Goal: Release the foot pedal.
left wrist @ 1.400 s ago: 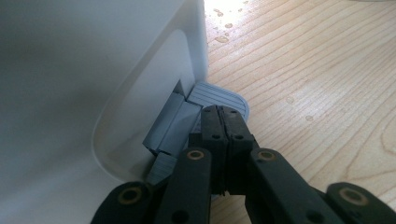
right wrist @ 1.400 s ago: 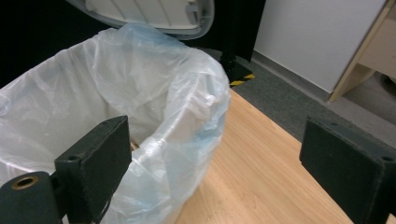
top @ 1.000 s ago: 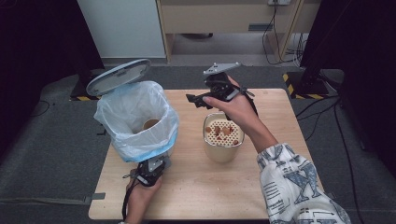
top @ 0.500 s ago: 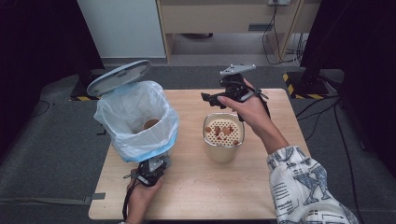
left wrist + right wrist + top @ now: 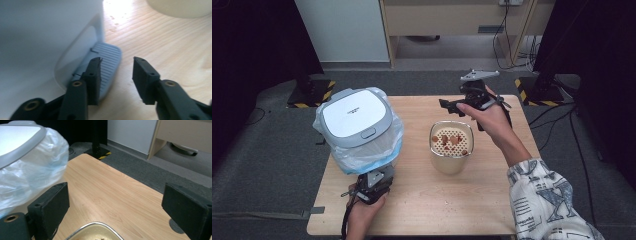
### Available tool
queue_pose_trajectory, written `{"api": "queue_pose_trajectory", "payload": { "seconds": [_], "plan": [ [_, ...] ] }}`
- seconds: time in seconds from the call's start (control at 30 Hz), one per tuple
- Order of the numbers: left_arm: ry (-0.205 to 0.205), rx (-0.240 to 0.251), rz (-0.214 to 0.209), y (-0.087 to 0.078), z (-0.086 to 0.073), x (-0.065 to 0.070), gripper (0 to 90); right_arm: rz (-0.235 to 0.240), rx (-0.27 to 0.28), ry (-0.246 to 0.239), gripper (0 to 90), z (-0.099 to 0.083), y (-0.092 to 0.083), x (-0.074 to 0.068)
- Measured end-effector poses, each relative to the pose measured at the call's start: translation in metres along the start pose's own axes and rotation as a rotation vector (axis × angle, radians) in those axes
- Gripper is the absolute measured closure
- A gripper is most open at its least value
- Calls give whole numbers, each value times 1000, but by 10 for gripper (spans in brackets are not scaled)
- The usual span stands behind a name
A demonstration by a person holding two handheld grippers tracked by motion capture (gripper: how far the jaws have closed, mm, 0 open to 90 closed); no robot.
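the left tool (image 5: 116,77) has just been opening its jaws beside the grey ribbed foot pedal (image 5: 110,65) of the white lidded bin (image 5: 359,130) on the wooden counter (image 5: 412,200); the right tool (image 5: 115,212) hangs released over the cream metal container (image 5: 452,147).

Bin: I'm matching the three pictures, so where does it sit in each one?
High view: bin left of centre, on the table.
Left gripper view: its white wall at left, pedal at centre.
Right gripper view: its bag at top left.
Shared landmark: the wooden table.
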State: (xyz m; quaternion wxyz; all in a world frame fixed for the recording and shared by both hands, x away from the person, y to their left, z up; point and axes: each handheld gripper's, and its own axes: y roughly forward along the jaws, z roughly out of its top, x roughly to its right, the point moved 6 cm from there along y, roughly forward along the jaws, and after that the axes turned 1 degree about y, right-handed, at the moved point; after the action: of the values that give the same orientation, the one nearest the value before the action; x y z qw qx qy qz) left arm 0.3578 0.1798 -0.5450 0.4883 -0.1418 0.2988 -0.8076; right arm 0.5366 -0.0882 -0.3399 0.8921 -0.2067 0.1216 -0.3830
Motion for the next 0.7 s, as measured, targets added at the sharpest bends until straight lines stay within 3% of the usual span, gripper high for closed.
{"api": "queue_pose_trajectory", "payload": {
  "seconds": [0.33, 0.43, 0.7],
  "plan": [
    [48, -19, -82, -2, 2, 22, 410, -92, 15, 63, 70, -15, -22, 34],
    [46, -4, -96, -1, 4, 23, 354, -142, 22, 96, 72, -23, -31, 48],
    [40, 9, -120, -1, 5, 22, 291, -197, 29, 151, 65, -50, -47, 71]
  ]
}}
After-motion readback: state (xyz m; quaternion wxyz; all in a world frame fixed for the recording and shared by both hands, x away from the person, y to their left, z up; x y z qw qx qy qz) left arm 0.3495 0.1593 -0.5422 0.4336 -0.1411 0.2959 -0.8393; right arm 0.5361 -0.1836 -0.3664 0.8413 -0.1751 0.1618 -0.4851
